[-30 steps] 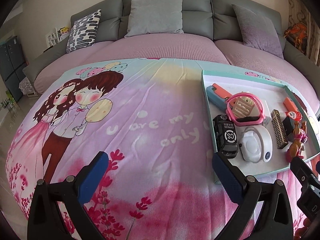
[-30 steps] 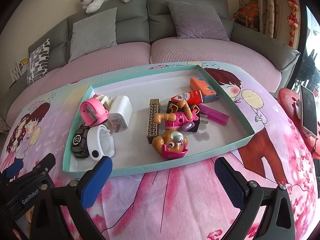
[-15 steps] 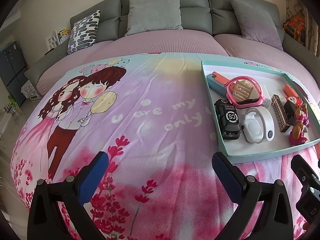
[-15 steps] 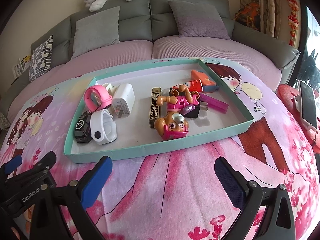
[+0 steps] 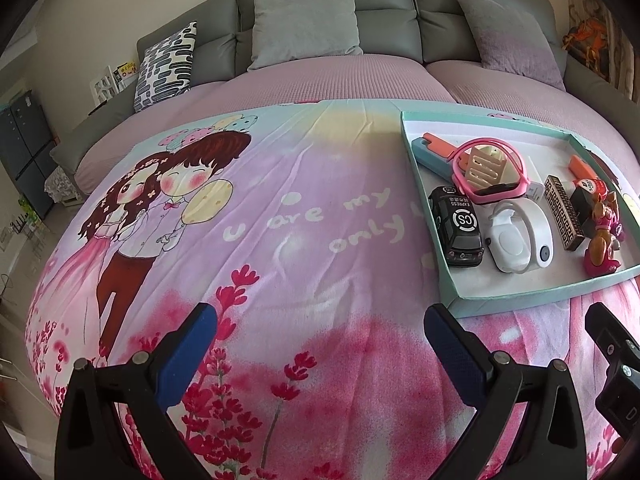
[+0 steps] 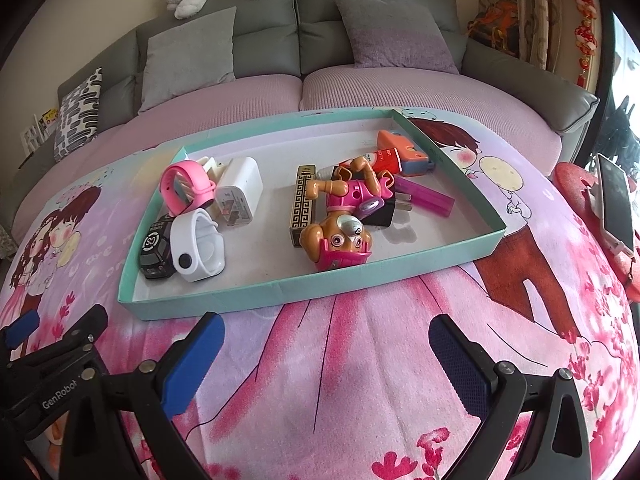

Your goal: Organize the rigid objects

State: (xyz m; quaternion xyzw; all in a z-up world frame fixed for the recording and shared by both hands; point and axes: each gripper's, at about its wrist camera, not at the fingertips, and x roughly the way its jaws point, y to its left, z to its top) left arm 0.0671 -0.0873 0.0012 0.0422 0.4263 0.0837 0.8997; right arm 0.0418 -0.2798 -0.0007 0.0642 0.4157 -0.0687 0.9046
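Two claws, left [image 5: 320, 344] and right [image 6: 326, 354], spread wide, empty, above cloth [image 6: 360, 340].

Teal-walled tray [image 6: 280, 290] with white floor, pink cartoon-couple print on the blanket [image 5: 280, 240], pink watch band [image 6: 188, 184], white watch band [image 6: 196, 244], black toy car [image 5: 456, 228], gold-and-black patterned lighter [image 6: 303, 204], grey sofa [image 6: 304, 28], black-and-white patterned cushion [image 5: 166, 66]

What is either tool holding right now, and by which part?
Nothing. The left tool and the right tool both stand open over the printed cloth, short of the teal tray.
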